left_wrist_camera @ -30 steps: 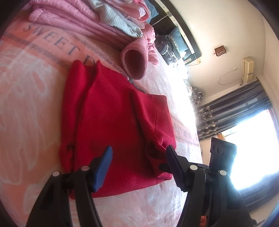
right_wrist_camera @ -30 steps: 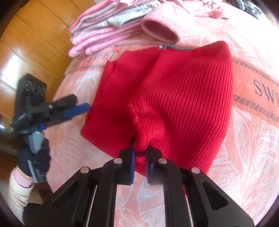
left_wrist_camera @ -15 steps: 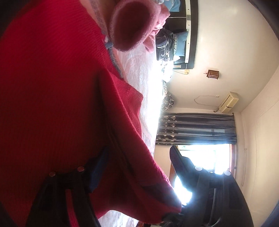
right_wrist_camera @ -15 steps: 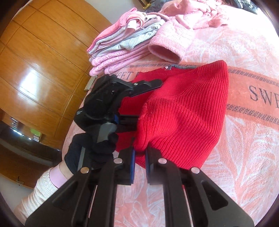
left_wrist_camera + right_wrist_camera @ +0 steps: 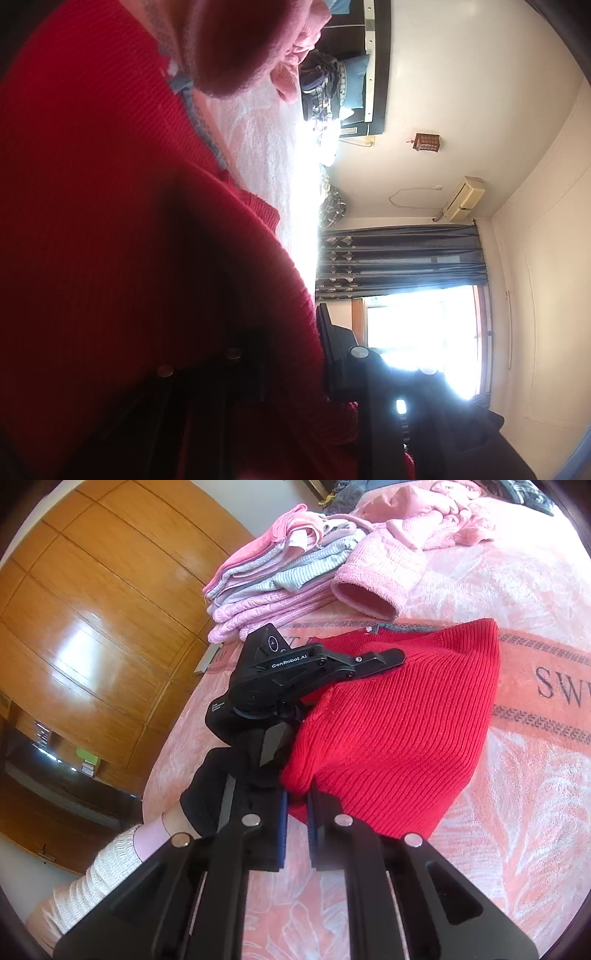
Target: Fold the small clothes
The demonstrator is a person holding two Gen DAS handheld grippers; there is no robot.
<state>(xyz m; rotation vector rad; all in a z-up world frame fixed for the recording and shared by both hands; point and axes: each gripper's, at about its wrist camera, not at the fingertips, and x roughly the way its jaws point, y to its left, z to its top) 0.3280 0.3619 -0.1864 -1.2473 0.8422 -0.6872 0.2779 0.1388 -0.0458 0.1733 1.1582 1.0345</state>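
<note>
A red knitted sweater point(image 5: 406, 731) lies on the pink bedspread point(image 5: 517, 812), its near left part lifted into a fold. My right gripper point(image 5: 297, 801) is shut on the sweater's near hem corner and holds it up. The left gripper's black body point(image 5: 280, 672) sits at the sweater's left edge, with one finger point(image 5: 384, 659) lying over the fabric and the other hidden beneath. In the left wrist view the red sweater point(image 5: 110, 221) fills the left side, and my left gripper point(image 5: 291, 332) has its fingers drawn close with red knit between them.
A stack of folded pink and grey clothes point(image 5: 280, 576) sits at the bed's far left, with a pink knitted garment point(image 5: 373, 587) just behind the sweater. A gloved hand with a cream sleeve point(image 5: 207, 797) holds the left gripper. Wooden wardrobe doors point(image 5: 92, 609) stand beyond the bed.
The left gripper moved in from the side onto the sweater's edge and its fingers closed on the knit. The right gripper stayed shut and lifted the hem corner higher.
</note>
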